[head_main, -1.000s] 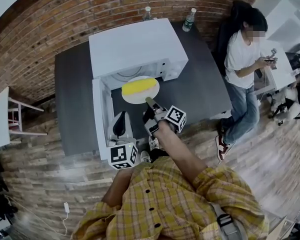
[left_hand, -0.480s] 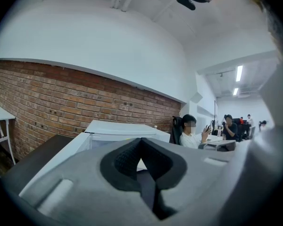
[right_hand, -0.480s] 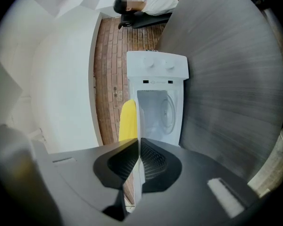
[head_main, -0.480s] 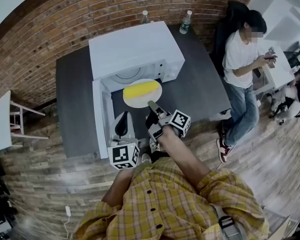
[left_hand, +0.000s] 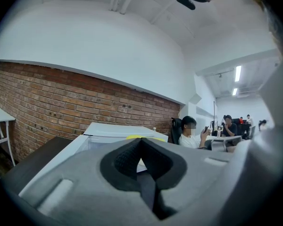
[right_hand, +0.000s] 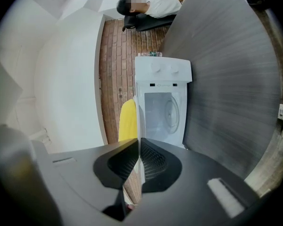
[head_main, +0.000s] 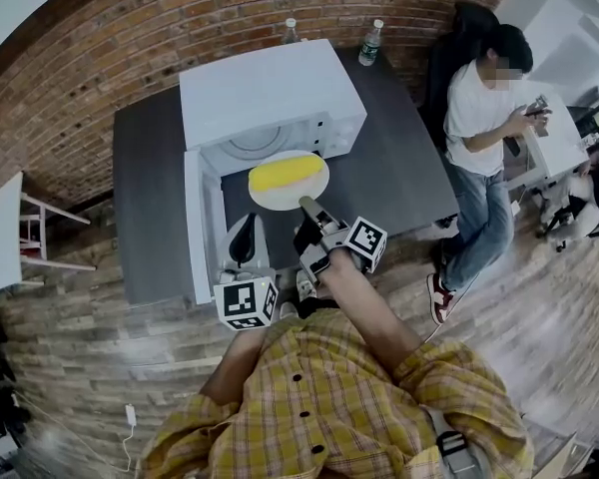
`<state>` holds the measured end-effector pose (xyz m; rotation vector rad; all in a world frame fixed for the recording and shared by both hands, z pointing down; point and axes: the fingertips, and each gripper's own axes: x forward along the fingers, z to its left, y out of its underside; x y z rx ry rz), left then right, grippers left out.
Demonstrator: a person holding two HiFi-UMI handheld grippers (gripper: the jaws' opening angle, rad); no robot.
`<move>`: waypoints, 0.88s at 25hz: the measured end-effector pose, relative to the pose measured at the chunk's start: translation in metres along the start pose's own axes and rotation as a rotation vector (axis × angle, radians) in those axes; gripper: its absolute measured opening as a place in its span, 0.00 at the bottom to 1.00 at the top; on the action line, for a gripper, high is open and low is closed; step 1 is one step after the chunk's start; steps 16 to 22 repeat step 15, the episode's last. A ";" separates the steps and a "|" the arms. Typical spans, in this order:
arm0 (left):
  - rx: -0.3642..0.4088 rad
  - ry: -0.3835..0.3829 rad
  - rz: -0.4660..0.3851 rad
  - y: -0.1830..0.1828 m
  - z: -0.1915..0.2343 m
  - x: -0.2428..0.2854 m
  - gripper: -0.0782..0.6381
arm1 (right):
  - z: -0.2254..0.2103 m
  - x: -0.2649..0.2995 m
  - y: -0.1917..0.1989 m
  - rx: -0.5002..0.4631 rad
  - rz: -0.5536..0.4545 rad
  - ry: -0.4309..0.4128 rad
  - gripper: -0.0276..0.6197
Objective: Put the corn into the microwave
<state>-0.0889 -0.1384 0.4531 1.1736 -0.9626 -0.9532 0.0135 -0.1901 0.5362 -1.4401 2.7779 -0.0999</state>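
Right gripper is clamping the near rim of the white plate, which I'm holding just in front of the open mouth of the microwave, the corn lying on it. Left gripper, jaws pressed together on nothing, is hovering beside the microwave's open door.

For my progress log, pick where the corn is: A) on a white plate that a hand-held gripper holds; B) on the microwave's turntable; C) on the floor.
A: the corn lies on the white plate, whose rim the right hand-held gripper pinches.
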 end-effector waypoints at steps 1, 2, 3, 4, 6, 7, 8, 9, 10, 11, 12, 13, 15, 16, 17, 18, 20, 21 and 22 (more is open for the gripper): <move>0.002 0.000 -0.003 -0.001 -0.001 -0.001 0.11 | 0.002 -0.003 0.000 -0.002 -0.001 -0.004 0.07; 0.003 0.000 -0.005 -0.001 -0.002 -0.001 0.11 | 0.004 -0.005 0.000 -0.004 -0.001 -0.007 0.07; 0.003 -0.001 -0.007 -0.002 -0.002 -0.002 0.11 | 0.006 -0.007 0.001 -0.005 -0.002 -0.011 0.07; 0.004 -0.001 -0.009 -0.001 -0.002 -0.004 0.11 | 0.007 -0.009 0.002 -0.005 -0.002 -0.013 0.07; 0.006 -0.001 -0.010 -0.001 -0.002 -0.006 0.11 | 0.008 -0.011 0.004 -0.008 -0.004 -0.012 0.07; 0.007 -0.001 -0.011 -0.001 -0.001 -0.006 0.11 | 0.009 -0.012 0.005 -0.010 -0.005 -0.013 0.07; 0.009 -0.002 -0.012 -0.002 -0.001 -0.007 0.11 | 0.010 -0.012 0.006 -0.010 -0.005 -0.016 0.07; 0.010 -0.002 -0.013 -0.002 0.000 -0.008 0.11 | 0.011 -0.012 0.008 -0.009 -0.004 -0.018 0.07; 0.011 -0.003 -0.015 -0.003 0.000 -0.009 0.11 | 0.012 -0.013 0.009 -0.008 -0.004 -0.019 0.07; 0.013 -0.003 -0.017 -0.003 0.000 -0.010 0.11 | 0.013 -0.014 0.010 -0.006 -0.004 -0.019 0.07; 0.015 -0.003 -0.018 -0.004 0.000 -0.011 0.11 | 0.013 -0.015 0.011 -0.005 -0.005 -0.019 0.07; 0.017 -0.002 -0.019 -0.004 0.000 -0.012 0.11 | 0.014 -0.016 0.012 -0.005 -0.006 -0.019 0.07; 0.021 -0.001 -0.019 -0.004 -0.001 -0.013 0.11 | 0.015 -0.019 0.013 -0.004 -0.008 -0.018 0.07; 0.021 -0.001 -0.019 -0.004 -0.001 -0.013 0.11 | 0.015 -0.019 0.013 -0.004 -0.008 -0.018 0.07; 0.021 -0.001 -0.019 -0.004 -0.001 -0.013 0.11 | 0.015 -0.019 0.013 -0.004 -0.008 -0.018 0.07; 0.021 -0.001 -0.019 -0.004 -0.001 -0.013 0.11 | 0.015 -0.019 0.013 -0.004 -0.008 -0.018 0.07; 0.021 -0.001 -0.019 -0.004 -0.001 -0.013 0.11 | 0.015 -0.019 0.013 -0.004 -0.008 -0.018 0.07; 0.021 -0.001 -0.019 -0.004 -0.001 -0.013 0.11 | 0.015 -0.019 0.013 -0.004 -0.008 -0.018 0.07; 0.021 -0.001 -0.019 -0.004 -0.001 -0.013 0.11 | 0.015 -0.019 0.013 -0.004 -0.008 -0.018 0.07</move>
